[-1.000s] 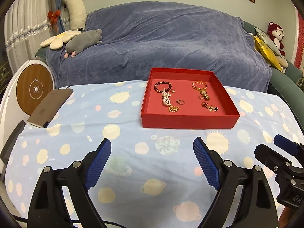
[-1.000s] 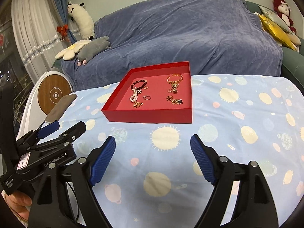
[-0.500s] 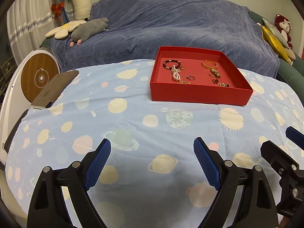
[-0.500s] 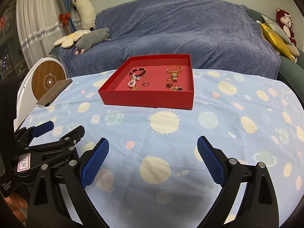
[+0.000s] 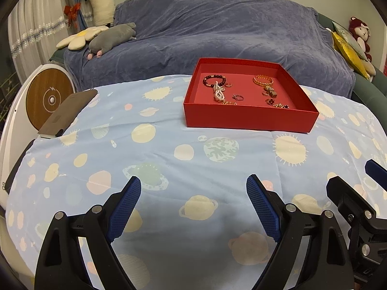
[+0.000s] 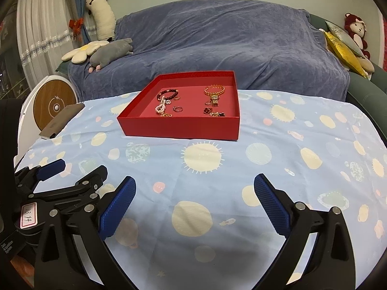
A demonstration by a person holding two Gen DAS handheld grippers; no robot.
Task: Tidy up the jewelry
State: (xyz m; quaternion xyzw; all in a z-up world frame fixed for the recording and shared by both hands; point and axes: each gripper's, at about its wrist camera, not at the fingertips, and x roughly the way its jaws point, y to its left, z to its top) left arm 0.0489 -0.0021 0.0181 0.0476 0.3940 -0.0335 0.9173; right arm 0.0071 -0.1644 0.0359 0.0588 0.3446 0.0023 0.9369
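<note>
A red tray (image 5: 249,118) stands on the far middle of the table; it also shows in the right wrist view (image 6: 179,126). Inside lie a dark bead bracelet (image 5: 214,80), a pearl strand (image 5: 219,93), a gold bracelet (image 5: 263,80), a small ring (image 5: 237,97) and small red and gold pieces (image 5: 275,104). My left gripper (image 5: 193,209) is open and empty, low over the near table, well short of the tray. My right gripper (image 6: 194,204) is open and empty, also near the front edge, to the right of the left one.
The table wears a light blue cloth with suns and planets (image 5: 169,149). A brown phone-like slab (image 5: 67,113) lies at the left edge. A white and wooden round device (image 5: 48,99) stands left of the table. A blue-covered sofa (image 5: 217,36) with plush toys sits behind.
Both grippers have drawn back and lifted from the tray, which looks farther away. Both stay open and empty. The jewelry in the tray has not moved.
</note>
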